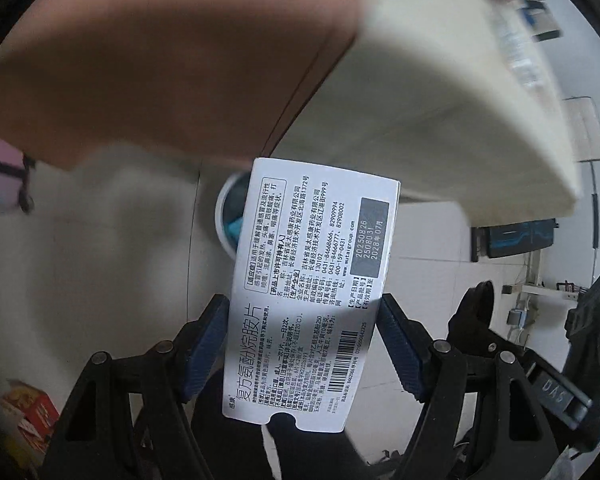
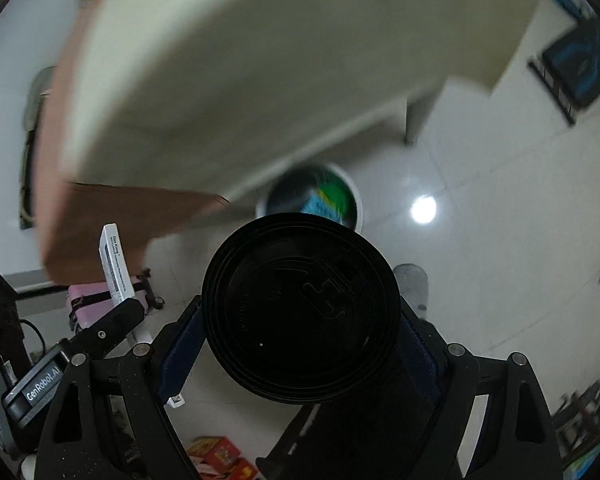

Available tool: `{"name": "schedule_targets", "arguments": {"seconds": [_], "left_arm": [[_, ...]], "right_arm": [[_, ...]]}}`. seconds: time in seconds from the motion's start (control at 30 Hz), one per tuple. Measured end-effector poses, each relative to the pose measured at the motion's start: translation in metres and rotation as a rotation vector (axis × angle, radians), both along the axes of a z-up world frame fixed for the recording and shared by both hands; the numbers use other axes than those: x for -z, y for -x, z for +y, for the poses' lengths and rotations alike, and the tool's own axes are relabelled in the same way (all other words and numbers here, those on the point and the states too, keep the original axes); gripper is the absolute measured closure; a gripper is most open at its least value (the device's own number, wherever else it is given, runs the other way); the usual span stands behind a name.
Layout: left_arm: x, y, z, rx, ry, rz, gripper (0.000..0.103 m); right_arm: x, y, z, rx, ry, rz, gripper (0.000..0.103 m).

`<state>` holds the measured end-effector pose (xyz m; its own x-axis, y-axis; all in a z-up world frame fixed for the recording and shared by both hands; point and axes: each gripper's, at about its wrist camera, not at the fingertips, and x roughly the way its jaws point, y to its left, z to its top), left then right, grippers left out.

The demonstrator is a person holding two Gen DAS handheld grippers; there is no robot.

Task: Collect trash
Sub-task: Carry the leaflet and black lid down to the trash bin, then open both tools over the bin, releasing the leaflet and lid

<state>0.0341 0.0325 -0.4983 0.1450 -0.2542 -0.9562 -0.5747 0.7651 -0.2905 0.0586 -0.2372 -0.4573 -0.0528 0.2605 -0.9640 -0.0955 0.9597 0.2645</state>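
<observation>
Worktop (image 1: 440,92): its cream slab and brown side panel fill the upper field ahead of both your hand-held grippers, blurred in both views.

Floor (image 2: 480,260): pale tiles below and beyond the fingers.

Trash bin (image 2: 340,196): white-rimmed, round, on the floor under the worktop edge, ahead of the right hand-held gripper; green and blue scraps show inside. In the left view the bin (image 1: 224,216) is half hidden behind the box.

Right hand-held gripper (image 2: 300,332): clamped on a black cup (image 2: 300,316), lid facing the camera, blue pads against its sides.

Left hand-held gripper (image 1: 302,344): clamped on a white medicine box (image 1: 312,280), printed face toward the lens, sticking forward between the fingers.
</observation>
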Motion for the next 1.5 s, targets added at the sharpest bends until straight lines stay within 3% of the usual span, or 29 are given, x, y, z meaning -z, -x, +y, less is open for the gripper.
{"name": "schedule_targets", "arguments": {"seconds": [0.27,0.37,0.5,0.6,0.63,0.7,0.77,0.87,1.07,1.17,1.5], "left_arm": [[0.178,-0.022,0.025,-0.064,0.092,0.073,0.031],[0.237,-0.029,0.031,-0.09,0.131,0.087,0.031],[0.293,-0.034,0.035,-0.117,0.184,0.107,0.03],[0.321,-0.038,0.034,-0.116,0.185,0.136,0.026],[0.322,-0.038,0.035,-0.118,0.186,0.139,0.022],[0.326,-0.035,0.034,-0.12,0.183,0.146,0.003],[0.326,-0.03,0.035,-0.128,0.174,0.147,0.003],[0.317,-0.024,0.032,-0.121,0.134,0.159,0.003],[0.278,-0.009,0.026,-0.003,-0.171,0.208,0.003],[0.261,-0.002,0.019,0.035,-0.256,0.222,0.003],[0.207,0.022,0.011,0.078,-0.328,0.217,0.003]], "right_arm": [[0.192,-0.026,0.003,0.019,-0.027,0.09,0.014],[0.25,-0.044,0.008,0.019,-0.045,0.102,0.014],[0.307,-0.056,0.015,0.01,-0.064,0.119,0.014],[0.331,-0.063,0.02,-0.015,-0.064,0.114,0.012],[0.338,-0.064,0.022,-0.026,-0.069,0.118,0.01],[0.346,-0.063,0.024,-0.042,-0.064,0.121,0.007],[0.351,-0.061,0.024,-0.054,-0.056,0.125,0.0],[0.35,-0.058,0.025,-0.077,-0.011,0.09,0.0],[0.332,-0.046,0.036,-0.182,0.183,-0.044,0.0],[0.319,-0.039,0.042,-0.232,0.258,-0.091,0.0],[0.266,-0.013,0.046,-0.3,0.302,-0.142,0.0]]}}
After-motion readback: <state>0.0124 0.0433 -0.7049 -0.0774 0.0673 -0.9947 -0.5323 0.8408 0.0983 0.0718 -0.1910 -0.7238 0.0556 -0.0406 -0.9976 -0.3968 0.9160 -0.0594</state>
